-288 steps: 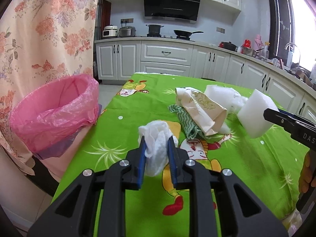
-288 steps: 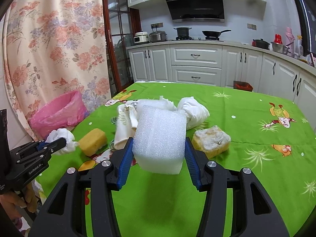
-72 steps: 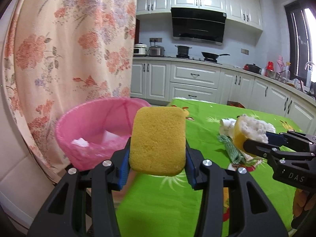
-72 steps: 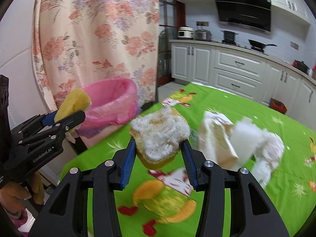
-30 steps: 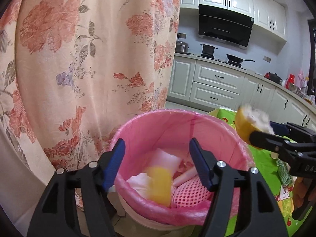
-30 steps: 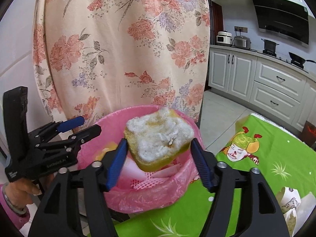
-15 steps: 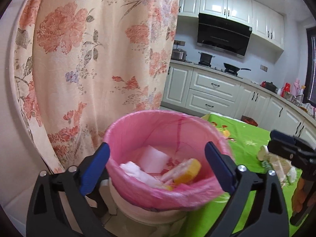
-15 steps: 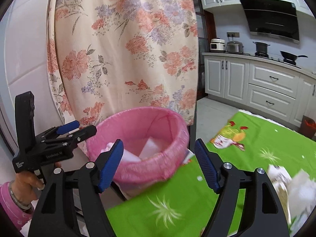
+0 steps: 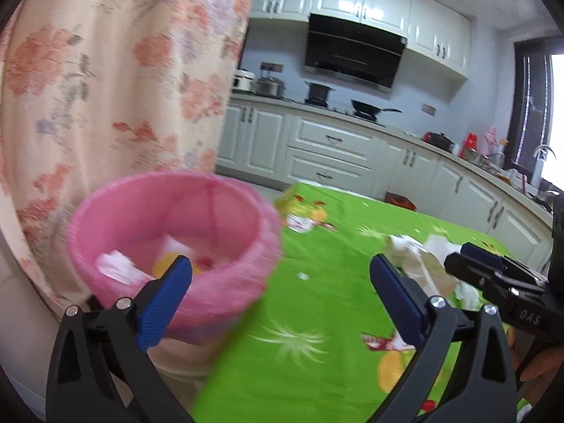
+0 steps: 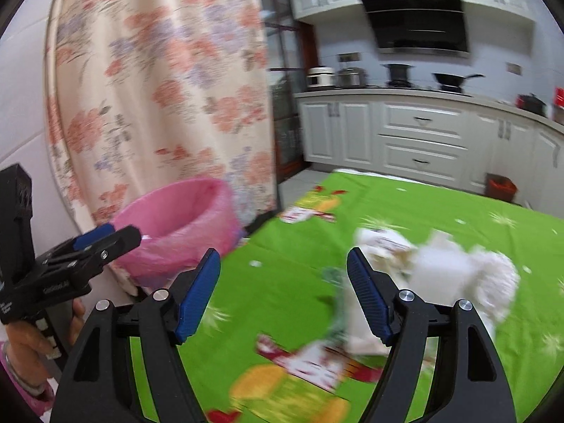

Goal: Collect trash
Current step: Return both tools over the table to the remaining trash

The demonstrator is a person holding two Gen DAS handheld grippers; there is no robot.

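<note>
Claws both stand wide open and hold nothing. Left claw (image 9: 280, 285) hangs over the left edge of the tabletop (image 9: 324, 303), its left finger (image 9: 165, 299) in front of the bin (image 9: 169, 243), its right finger over the green cloth. Right claw (image 10: 283, 290) hangs over the tabletop near the same edge, facing the far end; its tips also show at the right of the left view, wide apart.

Bin stands off the tabletop, just beside its left edge, in front of the curtain (image 9: 116, 81). It is lined with a pink bag and holds white scraps (image 9: 116, 268) and a yellow piece (image 9: 167, 262); detail there is blurred.

Trash pile (image 10: 437, 268) lies on the tabletop right of centre, well apart from the bin: white wads and a pale paper bag (image 9: 419, 268), with a green strip (image 10: 335, 278) on the near side. Motion blur hides finer detail.
</note>
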